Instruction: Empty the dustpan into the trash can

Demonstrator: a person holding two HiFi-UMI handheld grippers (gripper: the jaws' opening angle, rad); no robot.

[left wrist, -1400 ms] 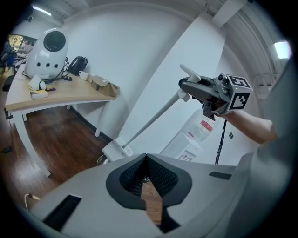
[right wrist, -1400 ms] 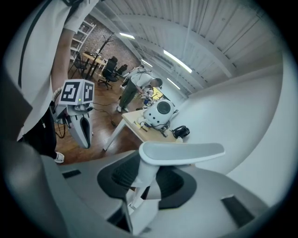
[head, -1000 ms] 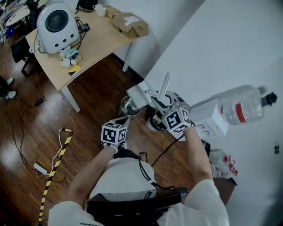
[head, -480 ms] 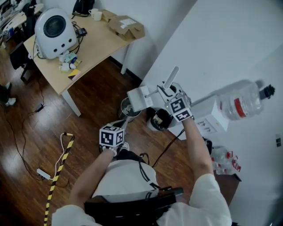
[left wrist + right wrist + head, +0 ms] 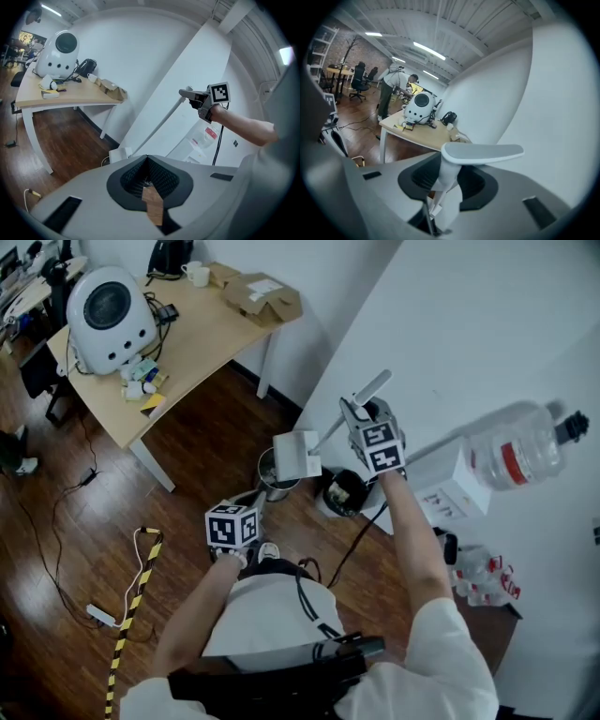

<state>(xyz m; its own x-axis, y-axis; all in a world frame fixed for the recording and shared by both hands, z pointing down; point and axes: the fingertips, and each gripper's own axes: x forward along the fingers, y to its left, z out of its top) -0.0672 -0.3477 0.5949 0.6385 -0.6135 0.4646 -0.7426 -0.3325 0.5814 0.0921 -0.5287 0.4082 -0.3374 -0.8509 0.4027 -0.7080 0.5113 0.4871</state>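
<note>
My right gripper (image 5: pixel 358 420) (image 5: pixel 445 180) is shut on the long white handle (image 5: pixel 371 387) (image 5: pixel 482 152) of the dustpan. Its white pan (image 5: pixel 297 454) (image 5: pixel 120 153) hangs tilted right over the small silver trash can (image 5: pixel 274 482) by the wall. The stick slants from the pan up to the gripper, whose marker cube (image 5: pixel 219 93) shows in the left gripper view. My left gripper (image 5: pixel 246 507) (image 5: pixel 150 161) hangs lower, near the person's front, shut with nothing between its pads. What lies in the pan is hidden.
A black round container (image 5: pixel 343 491) stands right of the trash can. A water jug (image 5: pixel 520 456) sits at the right wall. A wooden desk (image 5: pixel 202 334) holds a white domed device (image 5: pixel 108 306) and a cardboard box (image 5: pixel 262 296). Cables and striped tape (image 5: pixel 131 596) lie on the floor. People stand far off (image 5: pixel 391 91).
My right gripper has moved up and away and rolled, swinging the handle toward the wall and tipping the pan over the trash can. The left gripper has hardly moved.
</note>
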